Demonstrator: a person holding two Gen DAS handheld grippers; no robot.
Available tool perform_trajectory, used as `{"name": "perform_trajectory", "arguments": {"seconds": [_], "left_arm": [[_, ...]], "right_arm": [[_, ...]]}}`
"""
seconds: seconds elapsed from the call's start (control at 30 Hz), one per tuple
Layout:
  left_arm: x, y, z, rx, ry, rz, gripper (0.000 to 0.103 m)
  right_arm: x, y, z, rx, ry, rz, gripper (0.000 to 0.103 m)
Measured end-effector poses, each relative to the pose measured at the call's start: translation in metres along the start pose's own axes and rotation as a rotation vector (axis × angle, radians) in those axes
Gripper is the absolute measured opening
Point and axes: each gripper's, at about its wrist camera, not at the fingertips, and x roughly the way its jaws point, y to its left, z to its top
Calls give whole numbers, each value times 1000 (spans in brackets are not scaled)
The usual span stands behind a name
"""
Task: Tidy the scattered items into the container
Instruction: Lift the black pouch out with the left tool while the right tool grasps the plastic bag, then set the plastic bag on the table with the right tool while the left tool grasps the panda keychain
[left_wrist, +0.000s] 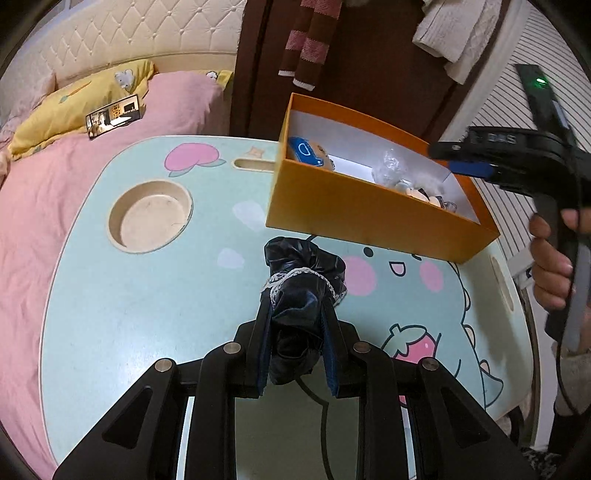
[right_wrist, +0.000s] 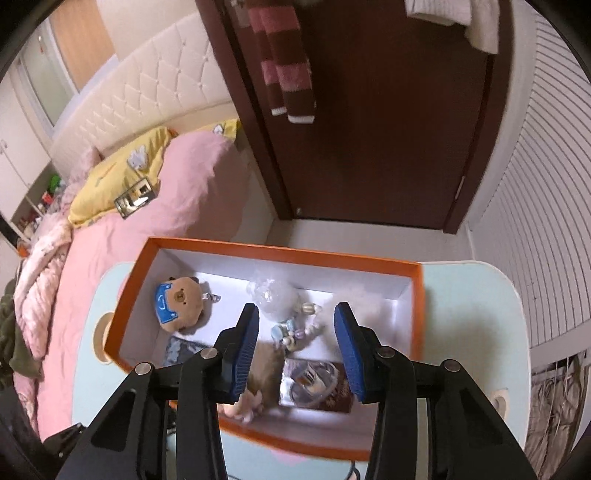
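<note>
Down at the bottom middle of the left wrist view, the left gripper (left_wrist: 295, 306) tips downward over the mint table (left_wrist: 129, 295). Its two fingers are clamped on a black scrunchie (left_wrist: 304, 273) with white lace trim. The scrunchie sticks out past the fingertips, near the front wall of the orange box (left_wrist: 354, 206).

At the right edge of that view, a hand (left_wrist: 552, 266) holds the handle of the right gripper (left_wrist: 443, 151). Its tips reach over the box's right end. Part of the hand is cut off by the frame edge.

From the right wrist view, the right gripper (right_wrist: 295, 325) points down into the box (right_wrist: 280, 254). Its blue pads (right_wrist: 245, 350) stand apart with nothing between them.

Inside the box lie a small bear plush (right_wrist: 181, 301), a clear crinkly thing (right_wrist: 271, 295), some pale beads (right_wrist: 291, 330) and a shiny packet (right_wrist: 314, 384). A tan fuzzy thing and a pink thing sit behind the left finger, and what they are is hard to tell. A white fluffy blur near the right finger is too smeared to name.

The box sits at the far edge of the table, close to the dark door (right_wrist: 369, 129). Open table lies to the left of the scrunchie, around the round cup hole (left_wrist: 149, 218). A pink bed (left_wrist: 55, 184) is just beside the table on the left.
</note>
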Motion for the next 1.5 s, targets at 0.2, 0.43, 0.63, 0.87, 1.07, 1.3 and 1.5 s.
{"name": "perform_trajectory", "arguments": {"seconds": [0.2, 0.43, 0.63, 0.87, 1.07, 1.3, 1.5], "left_arm": [[-8, 2, -2, -11, -39, -30, 40], [-33, 1, -1, 8, -132, -19, 65], [-37, 9, -1, -19, -116, -17, 68], [-32, 19, 1, -62, -70, -40, 68], [-27, 23, 11, -70, -7, -62, 68], [-25, 9, 40, 6, 54, -134, 68], [-35, -31, 91, 131, 37, -221, 64]], "right_arm": [[22, 16, 13, -60, 34, -31, 57], [51, 33, 24, -113, 109, -58, 57], [73, 38, 21, -147, 167, -80, 23], [23, 39, 18, -124, 34, 29, 23], [-50, 42, -4, -130, -37, 166, 23], [-71, 40, -67, -110, 122, 218, 23], [-37, 25, -105, -5, 215, 197, 23]]}}
